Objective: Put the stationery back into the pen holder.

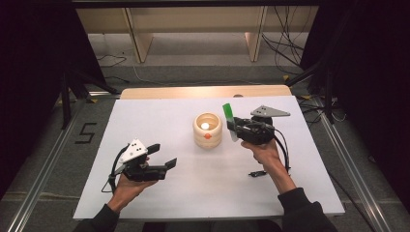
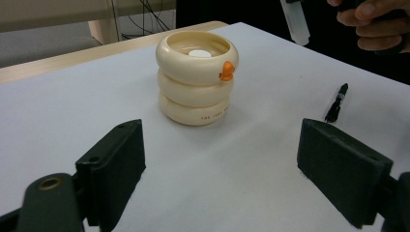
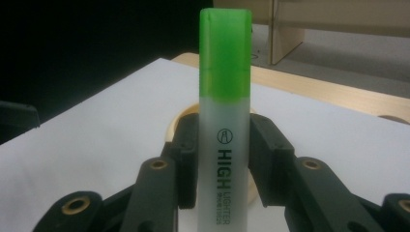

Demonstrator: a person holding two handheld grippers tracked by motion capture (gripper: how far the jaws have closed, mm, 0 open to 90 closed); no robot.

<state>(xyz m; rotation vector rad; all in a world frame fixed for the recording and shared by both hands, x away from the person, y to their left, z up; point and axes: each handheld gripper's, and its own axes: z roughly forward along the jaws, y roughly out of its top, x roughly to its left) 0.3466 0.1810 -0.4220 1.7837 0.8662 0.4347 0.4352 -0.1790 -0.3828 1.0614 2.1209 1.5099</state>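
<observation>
My right gripper (image 1: 235, 126) is clamped on a green highlighter (image 1: 228, 120), its jaws pinching the pale barrel while the green cap points up and away from me; in the right gripper view the highlighter (image 3: 225, 121) stands nearly upright between the jaws. It hangs just beside the cream holder (image 1: 208, 130), at about three o'clock from it and above the tabletop (image 1: 159, 116). The holder (image 2: 197, 77) looks like three stacked rings with a small orange knob at its rim and something white lying inside. My left gripper (image 1: 162, 157) rests at about eight o'clock from the holder, well apart from it, jaws spread wide and empty. A small black piece (image 1: 256, 173) lies on the tabletop near my right wrist; I cannot tell what it is. I judge the pick-up done and the placing left: the highlighter is not yet over the opening, so it needs carrying across and lowering in.
</observation>
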